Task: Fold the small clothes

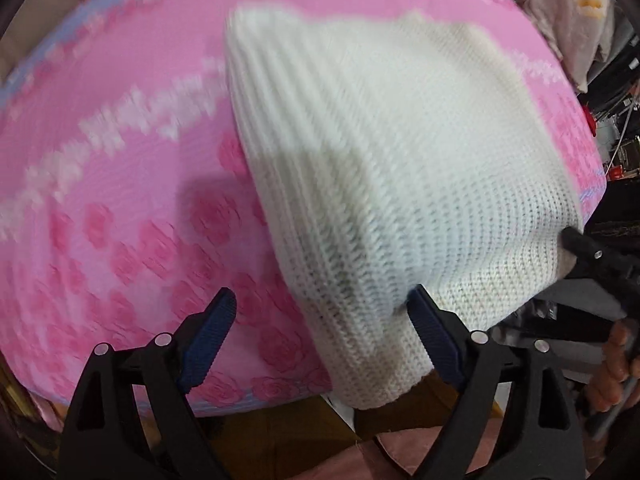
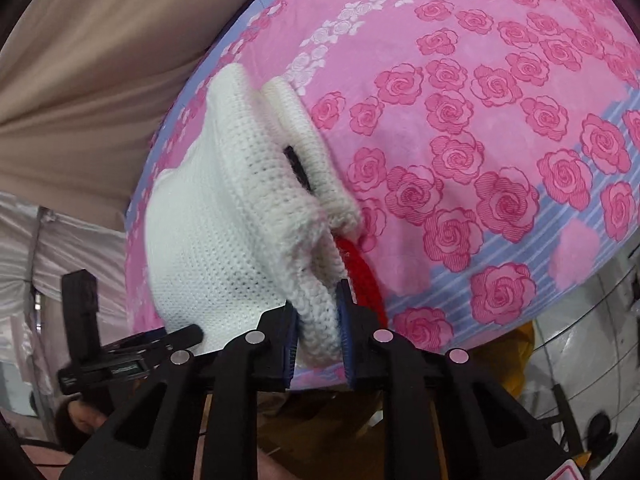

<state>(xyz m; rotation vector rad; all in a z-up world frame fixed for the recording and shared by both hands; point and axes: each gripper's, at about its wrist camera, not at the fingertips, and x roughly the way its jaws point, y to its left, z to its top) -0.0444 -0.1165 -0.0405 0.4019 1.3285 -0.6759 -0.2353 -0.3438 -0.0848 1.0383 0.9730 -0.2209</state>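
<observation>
A home bedroom: a bed with a pink rose-print sheet (image 2: 480,140), beige drapery (image 2: 100,60) hanging at ten o'clock.

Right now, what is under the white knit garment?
Under the white knit garment lies the pink rose-print sheet; a red knit piece peeks out. The rest underneath is covered.

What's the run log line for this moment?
left gripper: open | right gripper: shut on white knitted garment | surface: pink rose-print sheet

Bright, motion-blurred left view, fisheye-warped
</observation>
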